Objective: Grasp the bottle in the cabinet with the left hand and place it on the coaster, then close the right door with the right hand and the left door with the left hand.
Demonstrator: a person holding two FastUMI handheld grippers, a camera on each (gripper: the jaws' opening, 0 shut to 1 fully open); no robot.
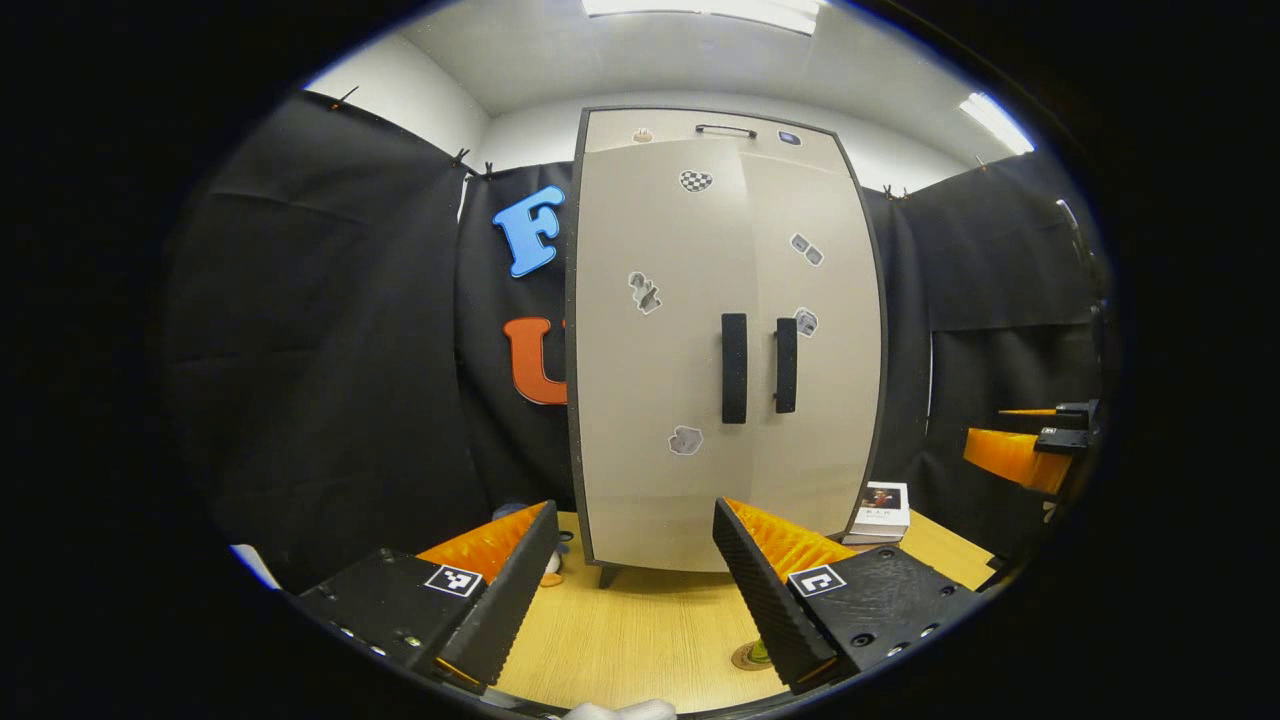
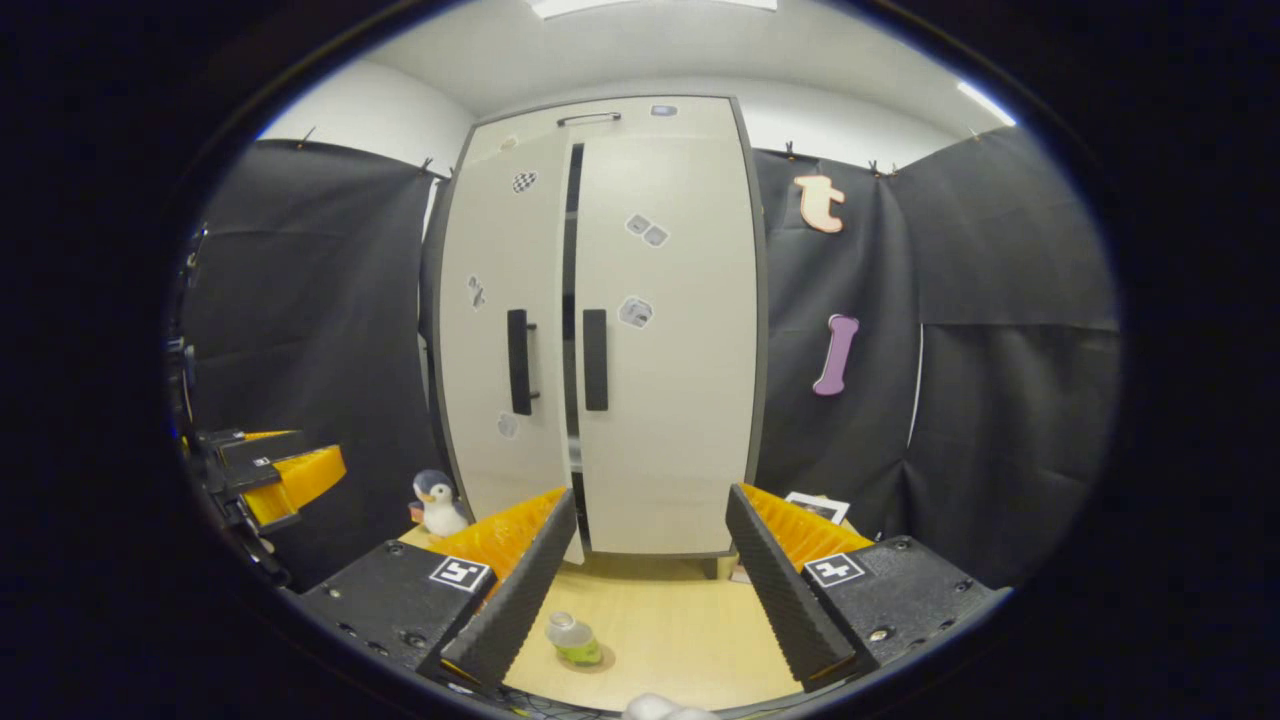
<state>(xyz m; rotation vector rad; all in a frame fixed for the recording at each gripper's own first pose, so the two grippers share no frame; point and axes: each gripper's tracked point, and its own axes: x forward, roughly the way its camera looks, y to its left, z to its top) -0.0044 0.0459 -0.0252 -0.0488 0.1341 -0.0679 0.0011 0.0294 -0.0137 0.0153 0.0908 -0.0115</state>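
The tall beige cabinet (image 1: pixel 650 400) stands at the back of the wooden table. Its right door (image 2: pixel 665 350) sits flush. The left door (image 2: pixel 495 330) stands slightly ajar, with a narrow dark gap beside it. A small clear bottle (image 2: pixel 573 638) with a green label stands upright on the round coaster (image 2: pixel 592 660) in front of the cabinet. The coaster (image 1: pixel 745 657) peeks out behind one finger in the left gripper view. My left gripper (image 1: pixel 635 515) is open and holds nothing, a short way back from the doors. My right gripper (image 2: pixel 648 500) is open too, above the bottle.
A penguin toy (image 2: pixel 437 503) stands at the cabinet's left foot. A book (image 1: pixel 880 510) lies at its right foot. The left gripper (image 2: pixel 285 470) shows at the far left of the right gripper view, and the right gripper (image 1: pixel 1030 450) at the far right of the left one.
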